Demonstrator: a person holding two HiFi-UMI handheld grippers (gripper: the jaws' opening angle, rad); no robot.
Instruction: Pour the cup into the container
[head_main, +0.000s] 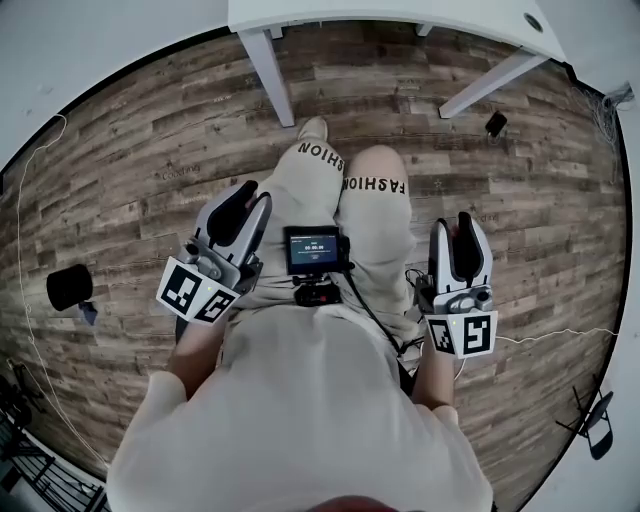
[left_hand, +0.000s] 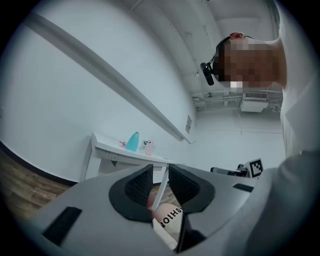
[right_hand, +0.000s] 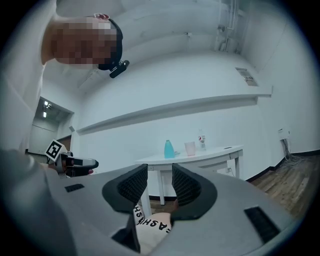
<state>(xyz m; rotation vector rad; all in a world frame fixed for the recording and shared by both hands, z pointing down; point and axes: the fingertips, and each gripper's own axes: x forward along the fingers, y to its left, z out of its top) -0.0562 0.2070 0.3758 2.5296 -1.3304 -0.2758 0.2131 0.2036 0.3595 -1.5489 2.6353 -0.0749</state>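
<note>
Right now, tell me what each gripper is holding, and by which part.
Nothing is held. The left gripper and the right gripper both have their jaws closed on nothing. The cup stands on the far table.

Brown wood-grain floor (head_main: 150, 170); white wall (right_hand: 165, 90) and white table (right_hand: 200, 156) with teal bottle (right_hand: 169, 149) and pink cup (right_hand: 190, 148); beige trousers (head_main: 375, 215) lettered in black; cream shirt (head_main: 300, 400); grey, black-padded left gripper (head_main: 255, 192) and right gripper (head_main: 463, 218), each bearing a cube (head_main: 195, 292) of black-and-white square markers.
</note>
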